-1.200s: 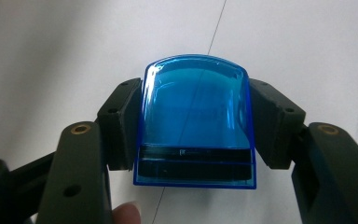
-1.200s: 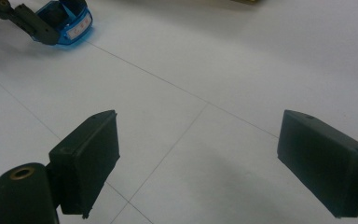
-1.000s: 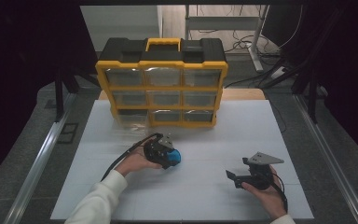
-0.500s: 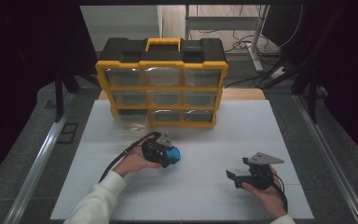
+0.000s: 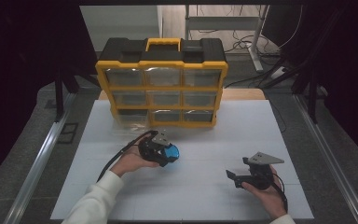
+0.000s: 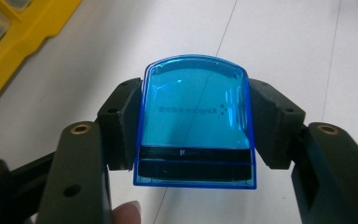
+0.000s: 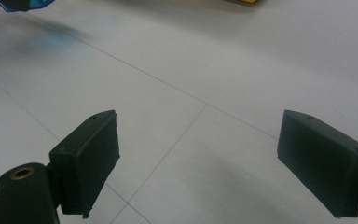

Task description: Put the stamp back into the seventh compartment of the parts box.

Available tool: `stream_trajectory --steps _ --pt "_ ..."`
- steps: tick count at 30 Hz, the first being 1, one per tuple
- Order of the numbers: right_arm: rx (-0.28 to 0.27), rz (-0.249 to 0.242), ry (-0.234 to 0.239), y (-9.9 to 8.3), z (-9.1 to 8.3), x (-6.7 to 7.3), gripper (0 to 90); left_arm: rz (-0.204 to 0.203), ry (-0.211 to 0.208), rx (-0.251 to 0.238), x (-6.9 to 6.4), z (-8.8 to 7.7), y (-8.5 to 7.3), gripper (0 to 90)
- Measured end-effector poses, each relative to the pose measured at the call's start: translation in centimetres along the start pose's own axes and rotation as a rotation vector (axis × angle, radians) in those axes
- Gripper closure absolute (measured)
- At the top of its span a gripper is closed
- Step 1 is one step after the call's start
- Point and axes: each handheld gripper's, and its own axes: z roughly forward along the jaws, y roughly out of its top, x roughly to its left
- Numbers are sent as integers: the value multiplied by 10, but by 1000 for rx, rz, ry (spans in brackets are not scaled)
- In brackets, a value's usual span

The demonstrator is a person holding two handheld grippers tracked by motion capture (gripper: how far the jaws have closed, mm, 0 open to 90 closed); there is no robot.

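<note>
A blue see-through plastic case (image 6: 196, 116) with faint lettering sits between the black jaws of my left gripper (image 6: 195, 100), which is shut on its two sides. A fingertip shows at the bottom edge of the left gripper view. From above, the left gripper (image 5: 167, 154) hovers just over the white table with the blue case (image 5: 171, 153) at its front, a little in front of the organizer. My right gripper (image 5: 231, 176) rests low at the front right, its jaws wide apart. In its own view the right gripper (image 7: 198, 161) is open over bare white table.
A yellow and black drawer organizer (image 5: 163, 88) with clear drawers stands upright at the back of the white table (image 5: 242, 135). A clear drawer (image 5: 129, 122) seems to stick out at its bottom left. Dark metal frame rails run along both table sides.
</note>
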Motion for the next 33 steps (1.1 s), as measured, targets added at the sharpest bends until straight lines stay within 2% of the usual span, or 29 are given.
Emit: stream_trajectory --steps 16,33 --pt "-1 -1 -5 0 1 0 131 -6 17 -47 0 -16 1 413" --pt "-1 -3 -4 1 1 0 131 -15 30 -72 2 -27 0 413"
